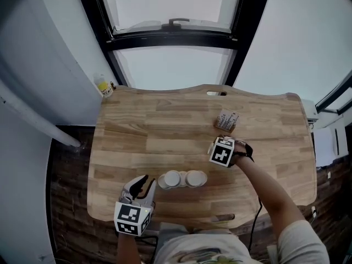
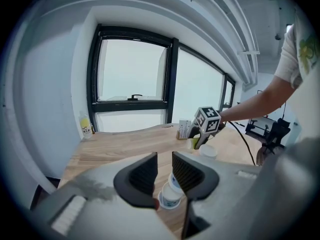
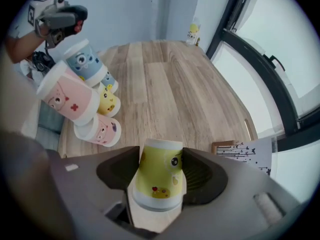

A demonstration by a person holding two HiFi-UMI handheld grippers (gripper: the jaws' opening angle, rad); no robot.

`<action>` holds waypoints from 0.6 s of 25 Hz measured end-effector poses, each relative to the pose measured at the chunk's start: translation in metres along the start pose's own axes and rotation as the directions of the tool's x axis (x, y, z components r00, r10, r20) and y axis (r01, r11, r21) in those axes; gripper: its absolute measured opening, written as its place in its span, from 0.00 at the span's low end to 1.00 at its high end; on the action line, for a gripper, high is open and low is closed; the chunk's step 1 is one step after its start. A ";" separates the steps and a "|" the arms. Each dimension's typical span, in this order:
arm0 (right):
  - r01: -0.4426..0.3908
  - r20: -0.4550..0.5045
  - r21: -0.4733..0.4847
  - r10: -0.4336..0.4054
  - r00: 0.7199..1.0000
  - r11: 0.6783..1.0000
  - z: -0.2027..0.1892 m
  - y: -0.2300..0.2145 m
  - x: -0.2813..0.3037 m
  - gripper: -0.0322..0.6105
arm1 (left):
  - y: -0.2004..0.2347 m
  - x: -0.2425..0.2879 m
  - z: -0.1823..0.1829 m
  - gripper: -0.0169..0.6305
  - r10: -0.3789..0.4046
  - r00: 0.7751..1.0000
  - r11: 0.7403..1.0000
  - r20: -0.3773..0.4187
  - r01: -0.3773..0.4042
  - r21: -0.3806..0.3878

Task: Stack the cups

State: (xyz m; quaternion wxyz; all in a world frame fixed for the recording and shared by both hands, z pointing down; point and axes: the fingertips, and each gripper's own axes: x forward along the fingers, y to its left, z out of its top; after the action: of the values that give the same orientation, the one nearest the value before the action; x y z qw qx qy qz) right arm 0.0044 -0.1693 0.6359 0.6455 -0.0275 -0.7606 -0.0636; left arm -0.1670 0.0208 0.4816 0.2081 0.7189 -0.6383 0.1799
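Holding one yellow cup [image 3: 157, 176] tight between both jaws, the right tongs [image 1: 223, 152] point down over the wooden table [image 1: 165, 125]. This cup sits at about 2 o'clock from the bunch of cups, and apart from them.

The bunch stands close together near the person's edge of the table. The right gripper view shows four I can count: one blue cup [image 3: 82, 59], one big pink cup [image 3: 65, 91], one small yellow cup [image 3: 108, 102] and one low pink cup [image 3: 100, 130]. From above I can only see three white tops.

The left tongs [image 1: 143, 185] are at 8 o'clock from the bunch, just beside it. Their jaws have a thin gap and grip nothing.

One small box [image 1: 226, 120] stands at 12 o'clock from the right tongs. One bottle [image 1: 103, 87] is by the table's 10 o'clock corner.
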 end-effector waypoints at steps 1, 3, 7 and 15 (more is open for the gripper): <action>0.005 0.028 0.015 -0.005 1.000 1.000 0.003 0.000 -0.008 0.48 | 0.000 0.000 0.002 0.19 -0.002 1.000 1.000 0.001 0.002 0.005; 0.019 0.079 0.047 -0.023 0.997 0.999 0.009 -0.002 -0.023 0.48 | 0.000 0.000 0.005 0.17 -0.004 1.000 1.000 0.002 0.004 0.018; 0.064 0.197 0.131 -0.090 0.976 0.989 0.023 -0.007 -0.056 0.48 | 0.001 -0.001 0.010 0.10 -0.015 1.000 0.999 0.016 0.014 0.032; 0.093 0.446 0.367 -0.263 0.855 0.926 0.037 0.008 -0.130 0.48 | -0.003 0.003 0.021 0.04 -0.087 0.996 0.994 0.033 0.085 0.063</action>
State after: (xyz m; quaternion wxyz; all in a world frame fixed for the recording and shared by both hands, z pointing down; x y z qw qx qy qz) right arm -0.0096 -0.1511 0.5026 0.4191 0.1380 -0.8973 0.0142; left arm -0.1635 0.0068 0.4649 0.1819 0.7550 -0.6045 0.1776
